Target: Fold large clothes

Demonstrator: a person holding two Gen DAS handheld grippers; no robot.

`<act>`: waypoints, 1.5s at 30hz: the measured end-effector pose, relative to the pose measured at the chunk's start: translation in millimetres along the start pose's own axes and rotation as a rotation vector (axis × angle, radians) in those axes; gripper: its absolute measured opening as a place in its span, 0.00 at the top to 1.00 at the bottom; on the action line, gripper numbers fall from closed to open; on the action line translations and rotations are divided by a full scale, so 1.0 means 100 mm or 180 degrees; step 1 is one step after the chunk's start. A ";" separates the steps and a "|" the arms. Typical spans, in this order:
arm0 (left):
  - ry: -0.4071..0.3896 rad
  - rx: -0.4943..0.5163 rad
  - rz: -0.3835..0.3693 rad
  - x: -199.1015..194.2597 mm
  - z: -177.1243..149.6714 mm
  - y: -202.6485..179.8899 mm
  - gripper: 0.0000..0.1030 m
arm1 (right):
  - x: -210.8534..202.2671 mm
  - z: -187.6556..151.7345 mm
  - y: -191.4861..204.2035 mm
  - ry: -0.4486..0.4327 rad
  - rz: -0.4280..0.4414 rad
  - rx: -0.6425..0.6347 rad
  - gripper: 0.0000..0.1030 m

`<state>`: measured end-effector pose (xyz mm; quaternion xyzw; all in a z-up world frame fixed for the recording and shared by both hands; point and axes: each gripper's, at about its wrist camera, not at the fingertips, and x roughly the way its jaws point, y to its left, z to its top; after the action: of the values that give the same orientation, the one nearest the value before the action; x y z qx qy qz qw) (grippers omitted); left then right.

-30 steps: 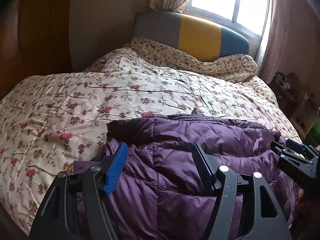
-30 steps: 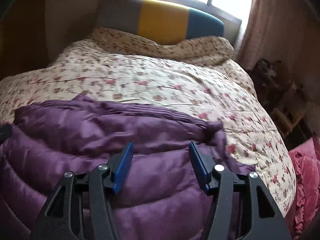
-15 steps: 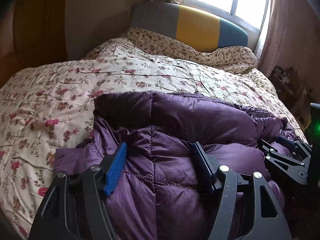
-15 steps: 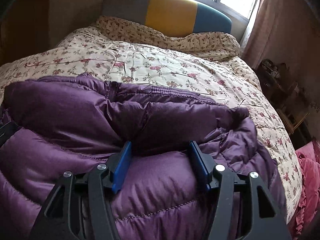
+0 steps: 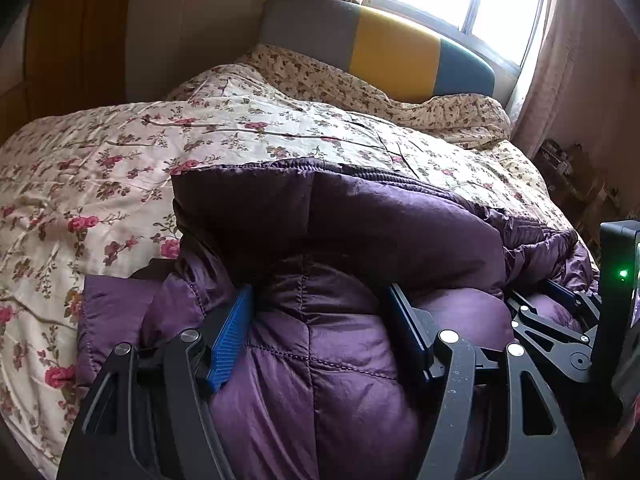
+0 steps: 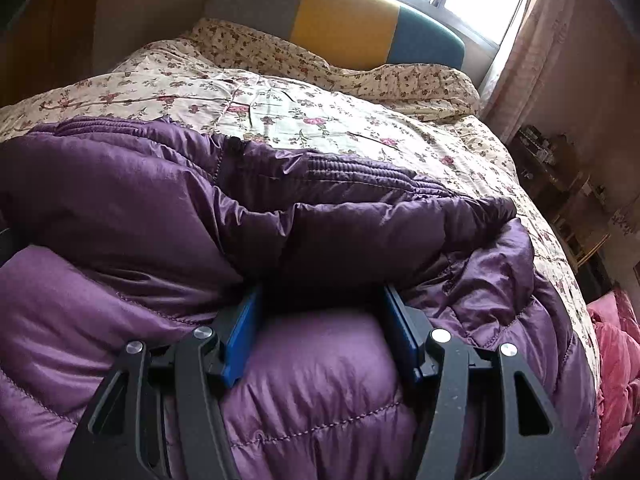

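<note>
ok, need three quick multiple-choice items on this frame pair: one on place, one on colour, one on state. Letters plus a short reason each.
1. Where does the purple quilted puffer jacket lie?
A. on the floral bedspread
B. on a wooden chair
C. hanging at the window

2. What colour is the middle panel of the padded headboard?
A. red
B. yellow
C. white

3. How is the left gripper with respect to the jacket?
A. clear of it, shut on nothing
B. hovering over bare bedspread
C. a bulge of jacket fills the gap between its fingers

Key: 1 A, the jacket rests on the floral bedspread near its close edge. 2 B, yellow sits between a grey panel and a teal one. 3 C, puffed fabric bulges between both pads; the right gripper shows the same.
</note>
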<state>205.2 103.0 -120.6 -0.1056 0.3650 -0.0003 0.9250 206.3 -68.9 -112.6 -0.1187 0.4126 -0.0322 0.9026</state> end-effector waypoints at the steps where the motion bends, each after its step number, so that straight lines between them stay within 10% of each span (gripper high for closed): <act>1: -0.0002 -0.0004 -0.0004 0.00 0.00 0.00 0.35 | -0.01 0.00 0.01 -0.0003 -0.0005 -0.0003 0.43; 10: 0.0009 -0.0317 -0.0236 -0.35 0.03 0.20 0.30 | -0.06 0.01 -0.02 0.0014 0.0038 0.0028 0.42; 30: -0.0061 -0.0271 0.0380 -1.21 -0.32 0.86 0.25 | -0.89 -0.35 -0.18 -0.0171 0.0550 -0.0028 0.57; 45: 0.0191 -0.0405 -0.0093 -1.09 -0.44 0.87 0.21 | -1.00 -0.60 -0.23 -0.0136 0.0524 -0.0075 0.56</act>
<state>89.3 187.7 -95.2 -0.1694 0.3903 0.0063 0.9050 95.8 -87.4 -71.2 -0.0955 0.4019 0.0495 0.9093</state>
